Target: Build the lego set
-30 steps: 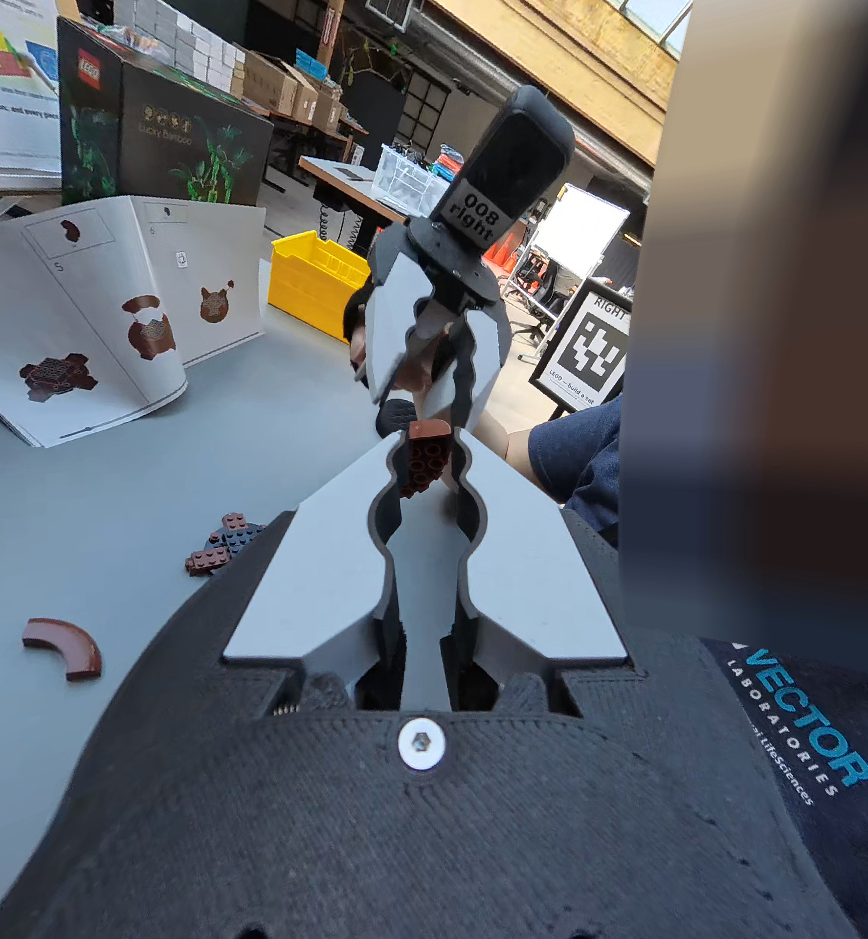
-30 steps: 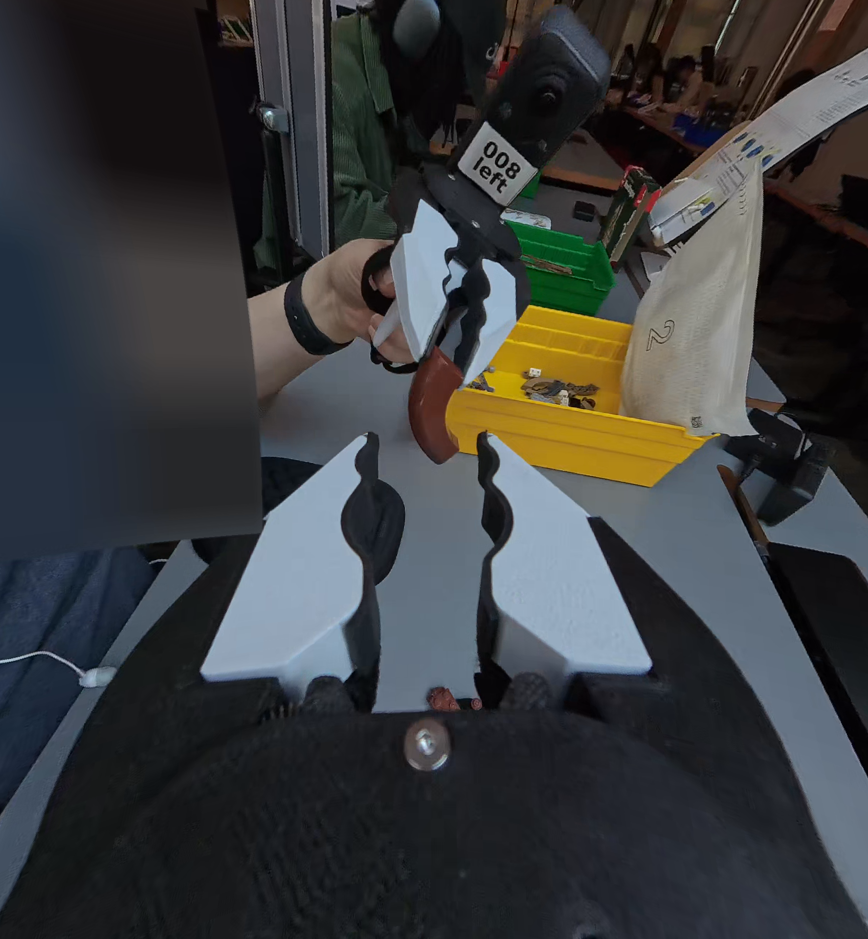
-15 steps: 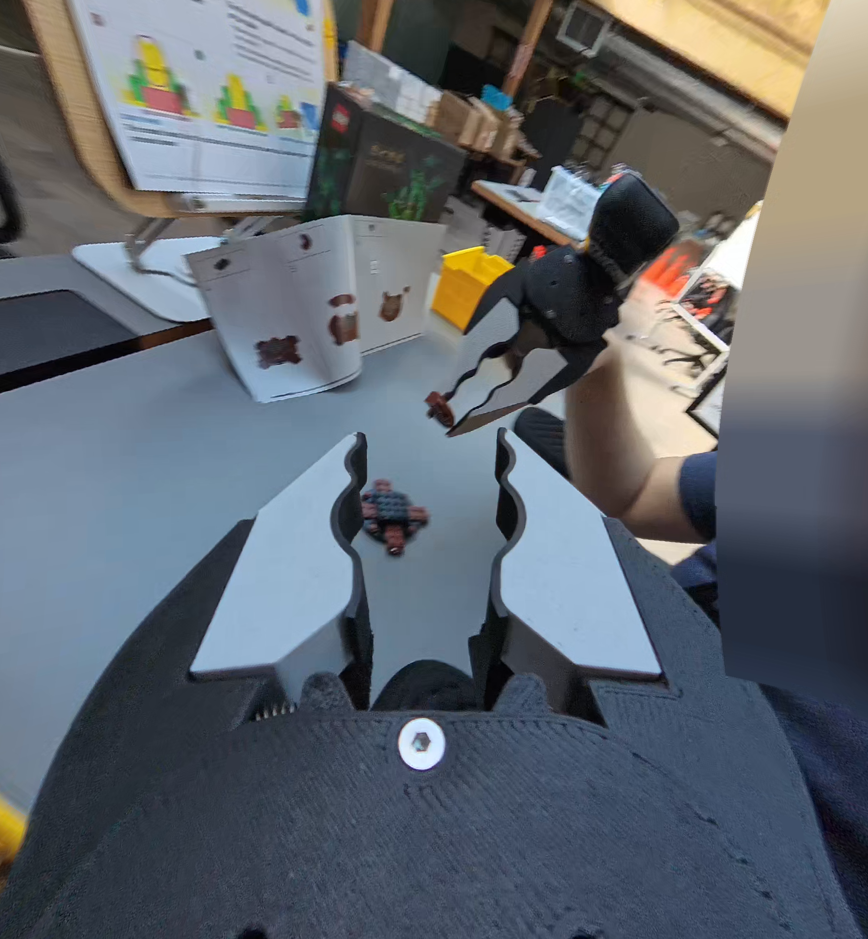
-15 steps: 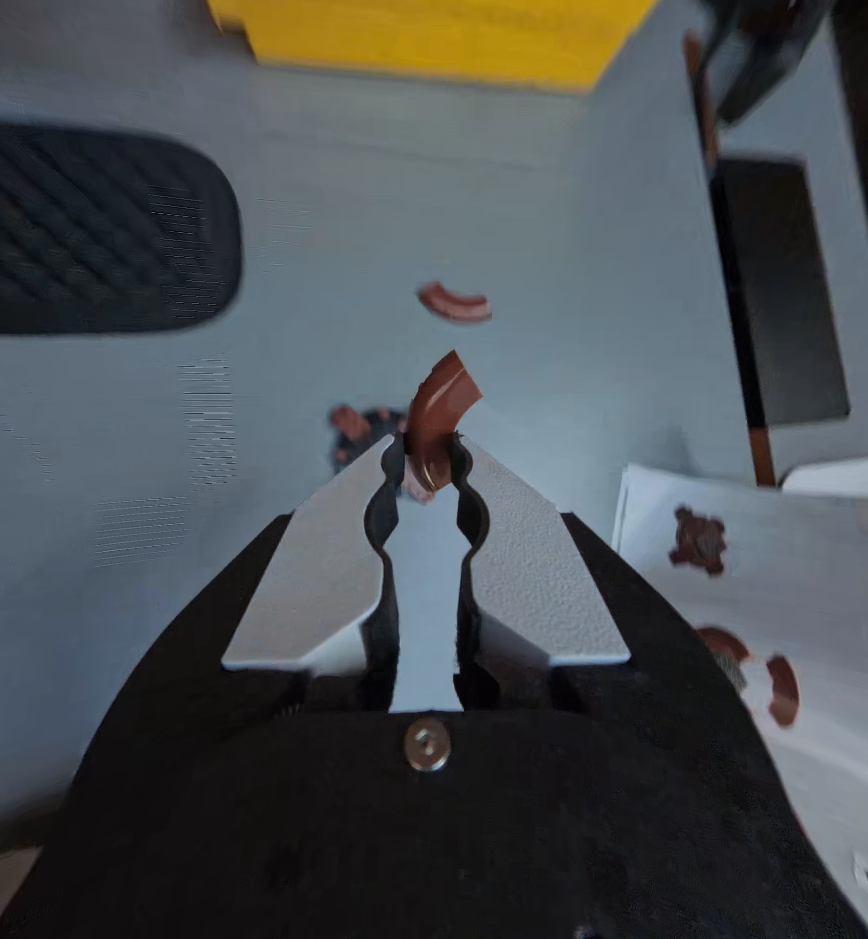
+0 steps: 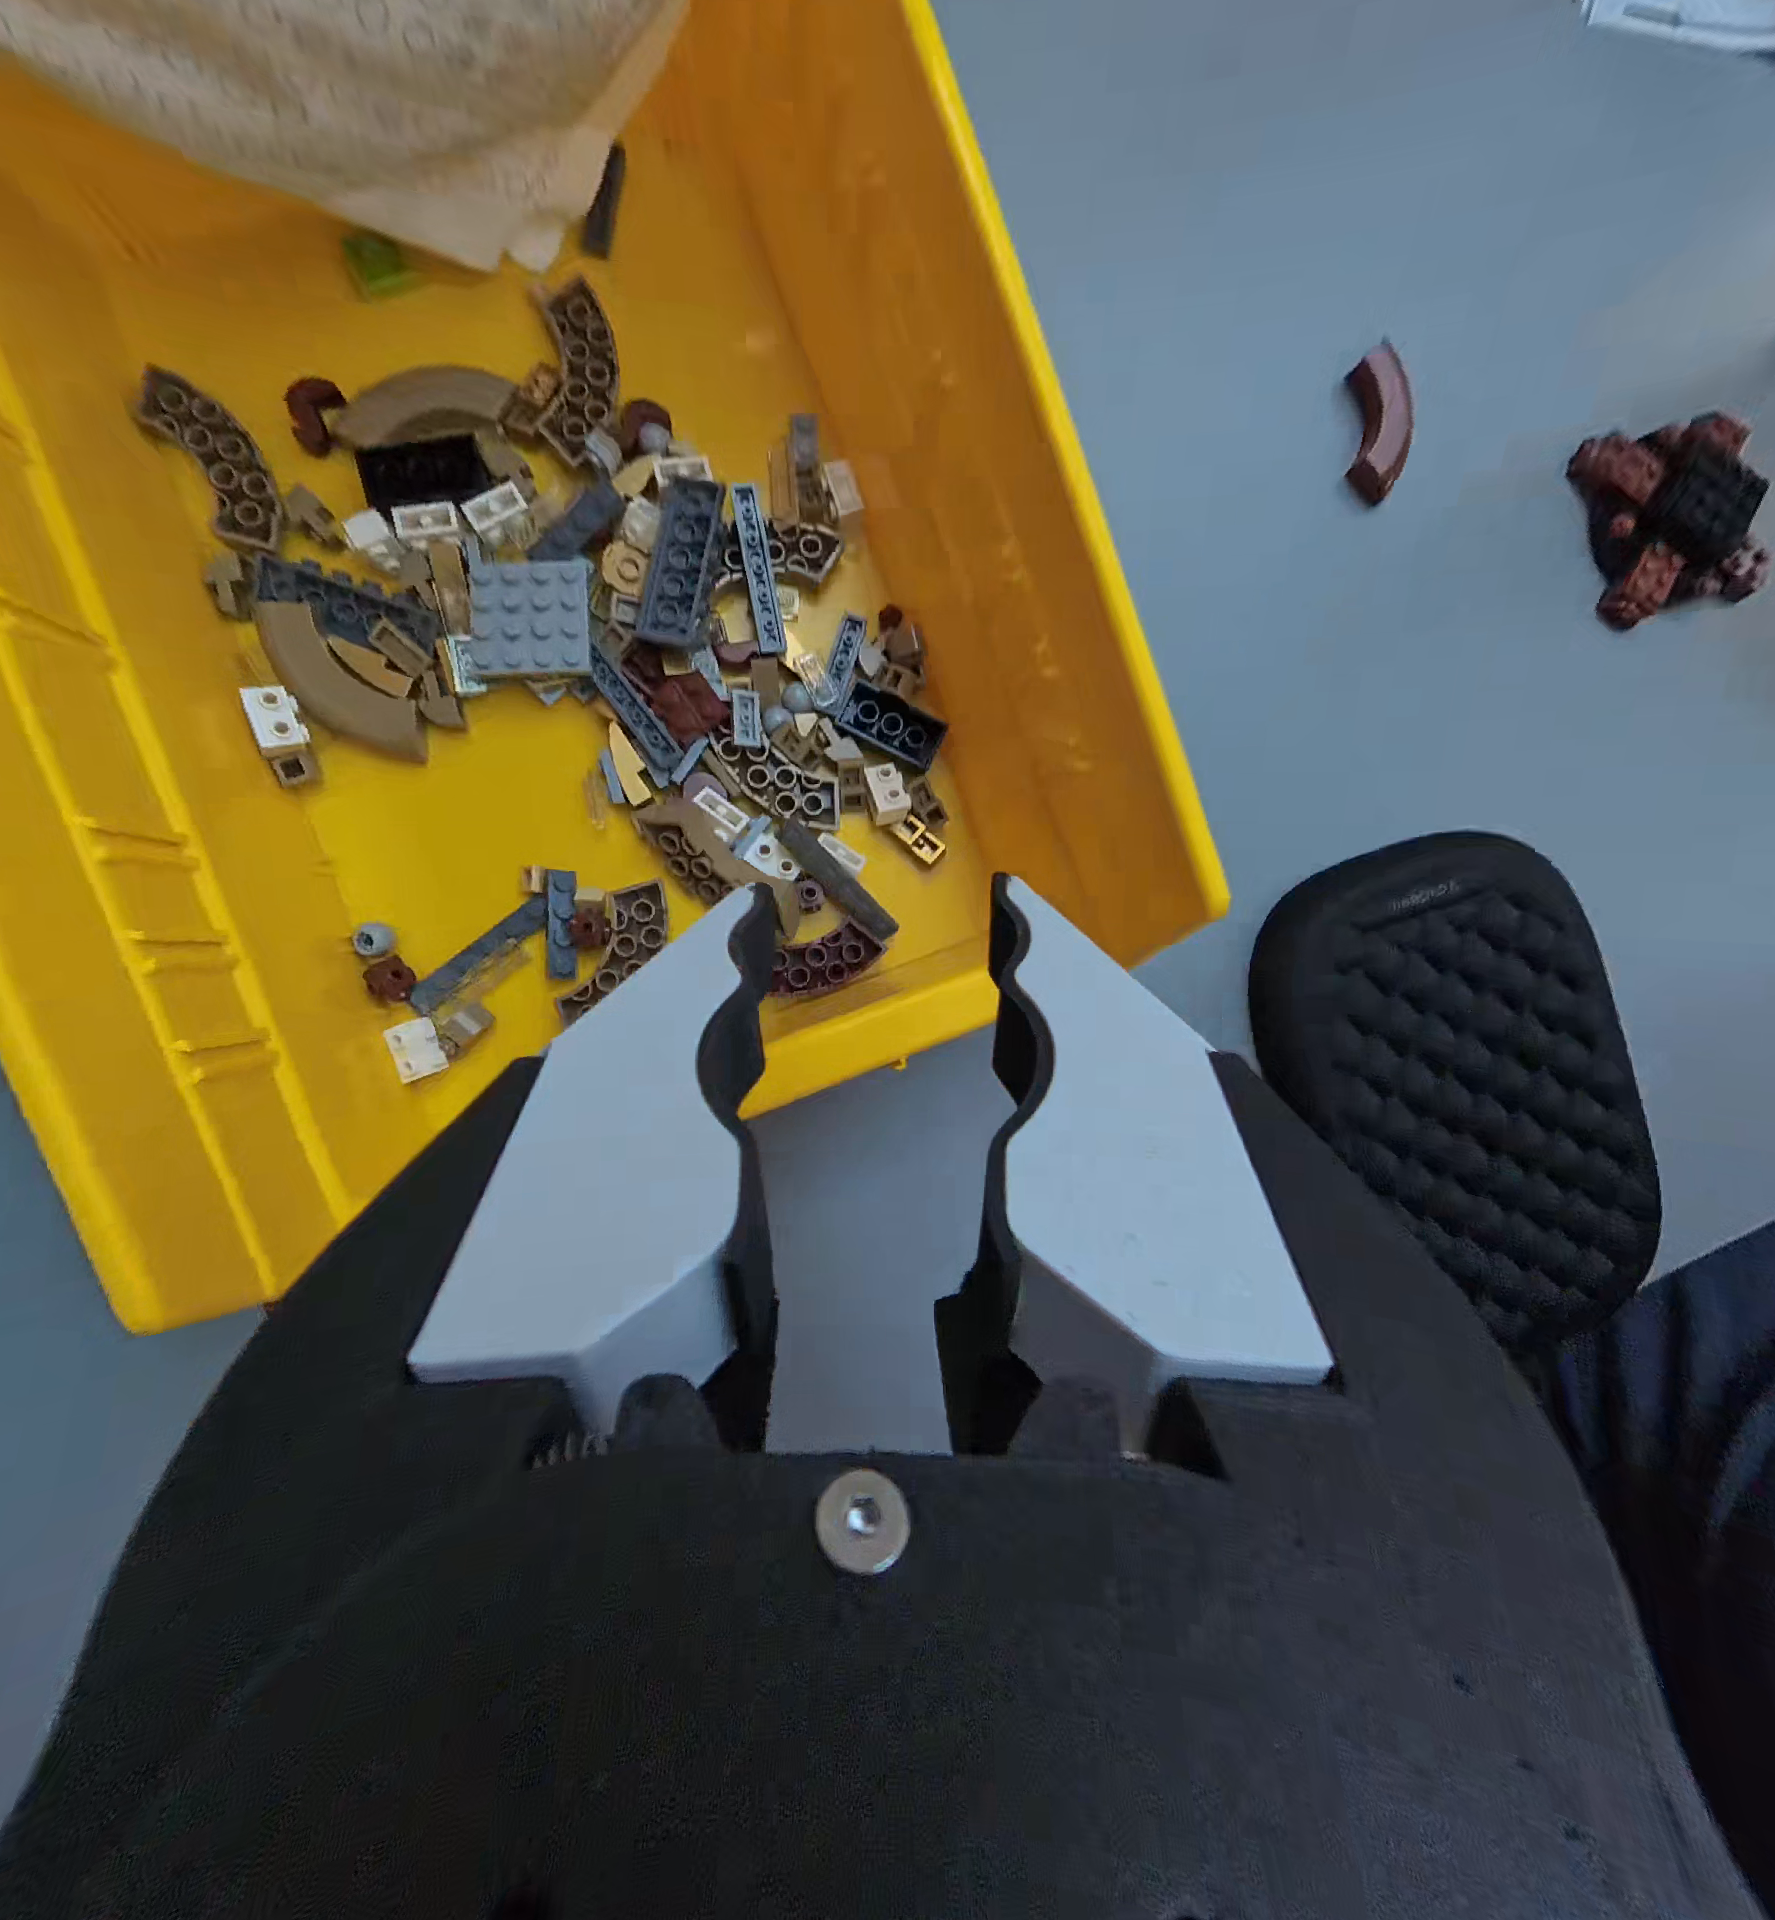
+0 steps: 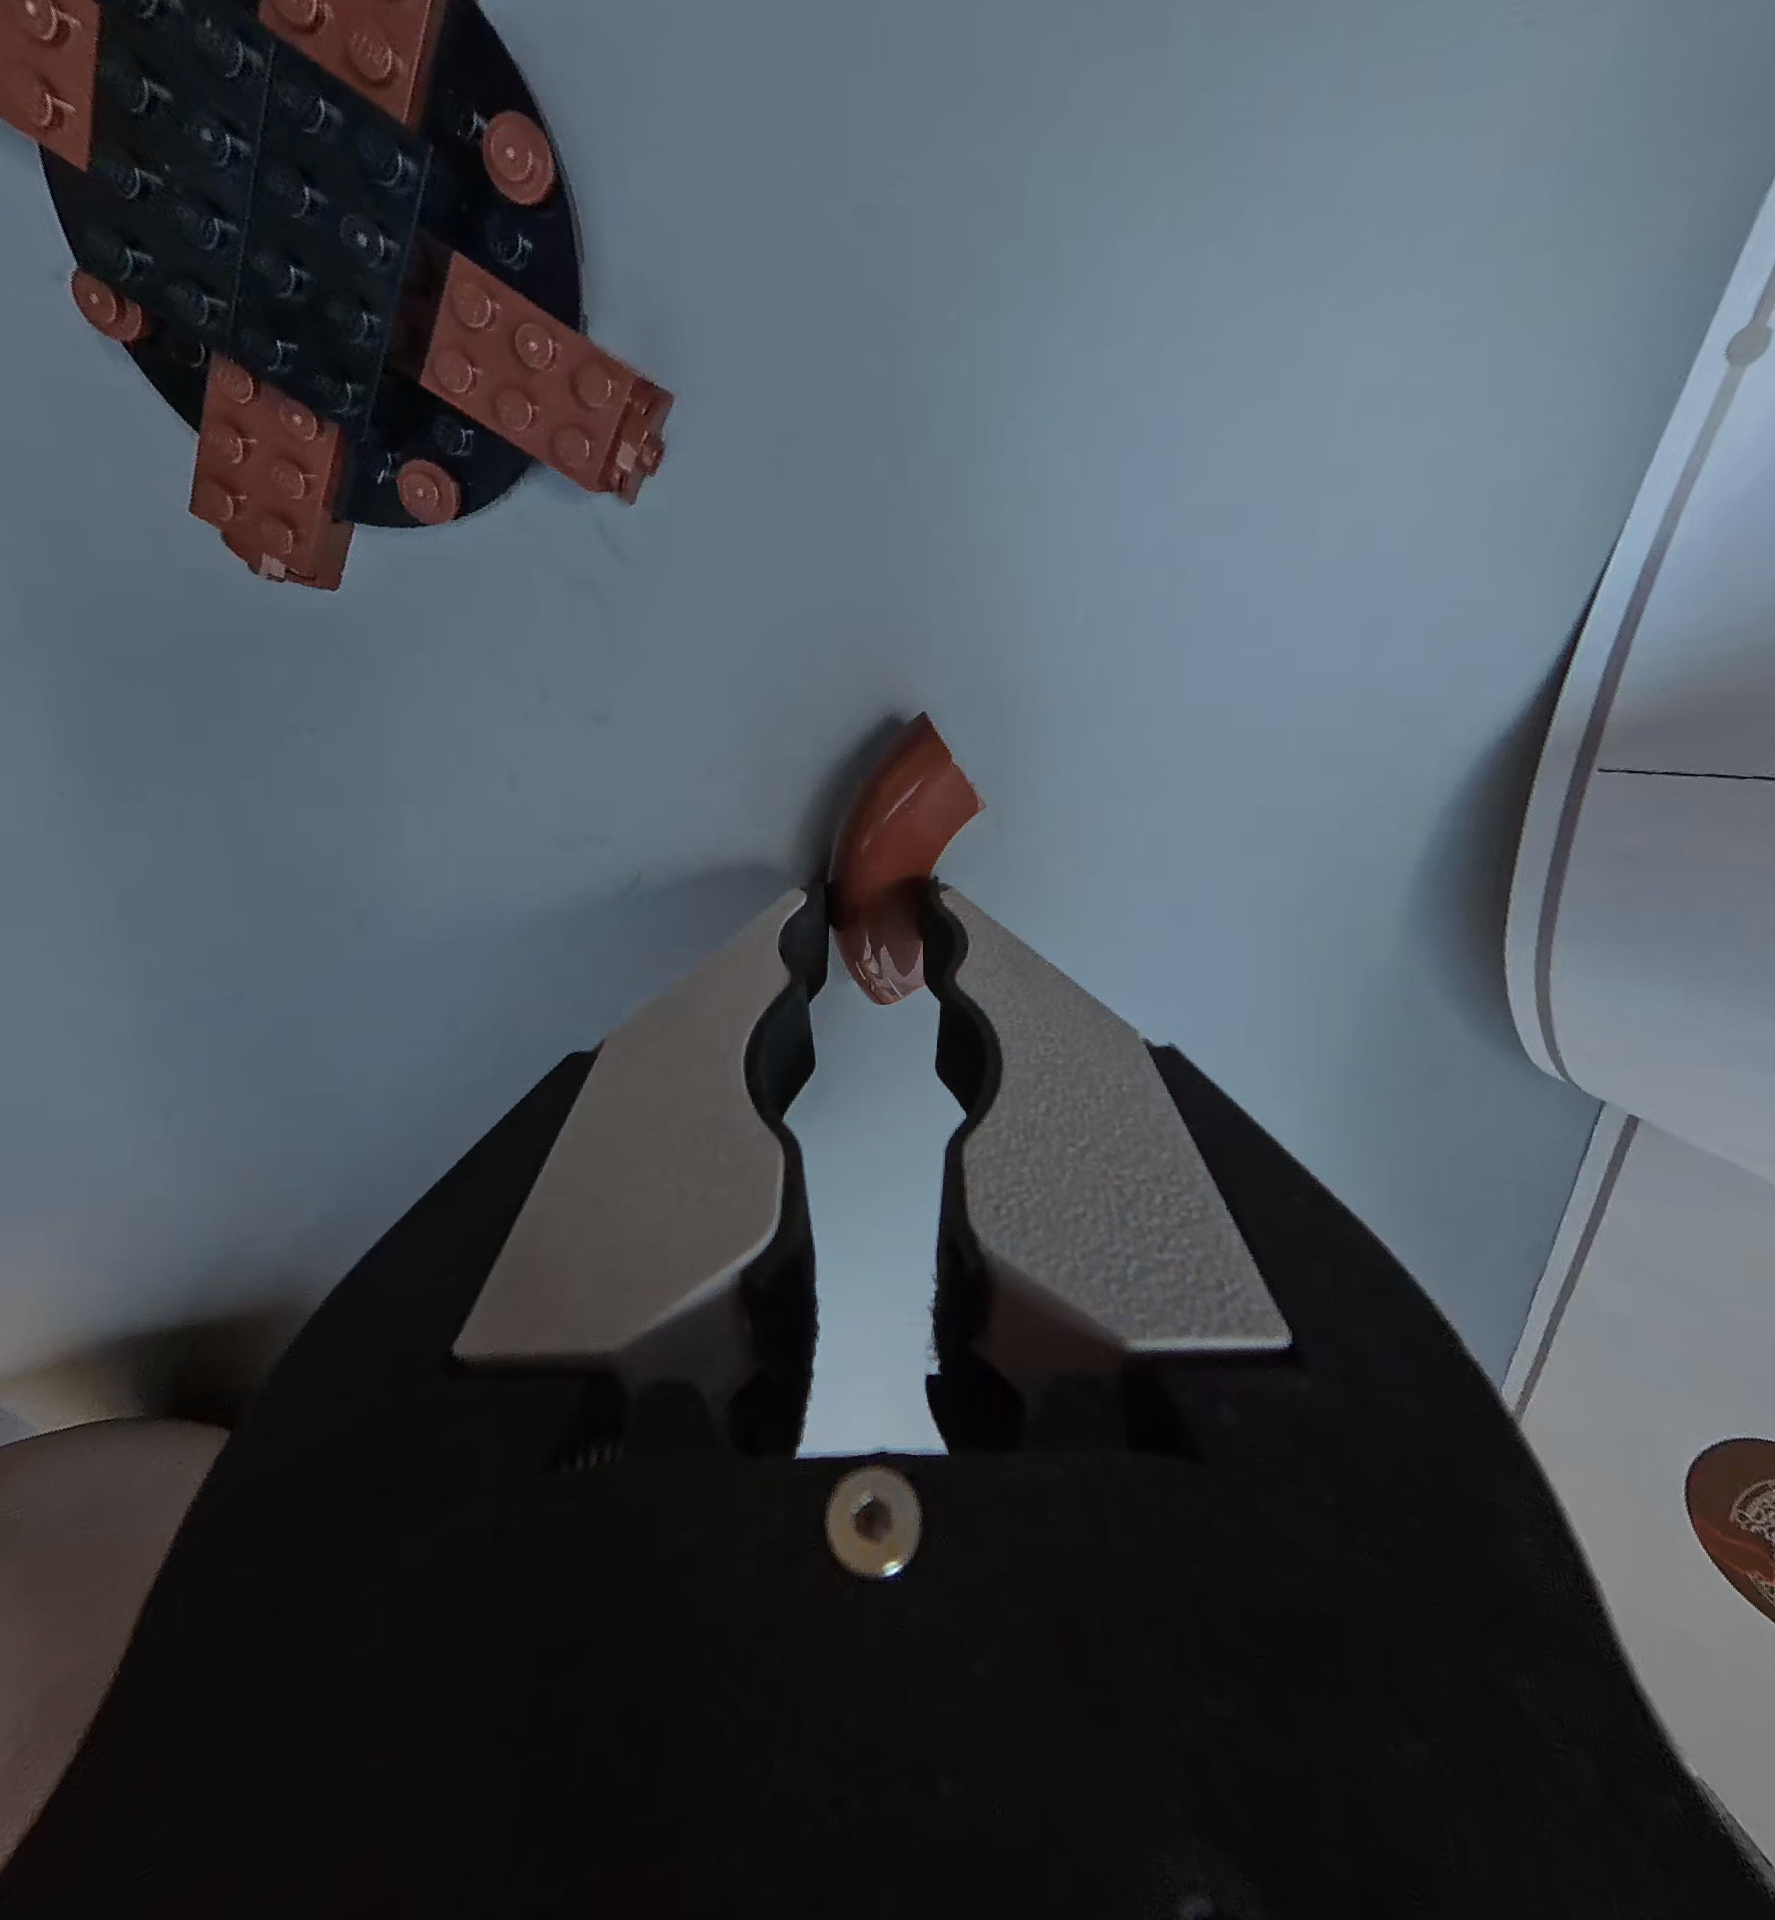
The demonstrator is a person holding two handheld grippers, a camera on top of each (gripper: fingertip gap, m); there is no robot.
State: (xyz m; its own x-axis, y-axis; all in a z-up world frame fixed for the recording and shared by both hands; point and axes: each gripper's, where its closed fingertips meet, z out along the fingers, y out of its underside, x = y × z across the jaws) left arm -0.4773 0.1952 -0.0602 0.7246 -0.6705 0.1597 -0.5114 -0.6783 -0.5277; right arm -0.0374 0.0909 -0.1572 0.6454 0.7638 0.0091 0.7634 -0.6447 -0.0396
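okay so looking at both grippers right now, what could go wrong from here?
The right gripper pinches the curved brown piece only at the tips of its fingers, so the glossy piece could twist or pop out. The open left gripper hangs over the yellow bin, where crowded loose pieces invite a wrong or double pick.

Left claw (image 5: 872, 914) angled downward, jaws spread and empty, right claw (image 6: 878, 902) pointing down, jaws pinched nearly together

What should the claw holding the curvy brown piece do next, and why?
Probably carry the curved brown piece up-left to the round black and brown build. The right gripper is shut on it, its tip at the table, apart from the build.
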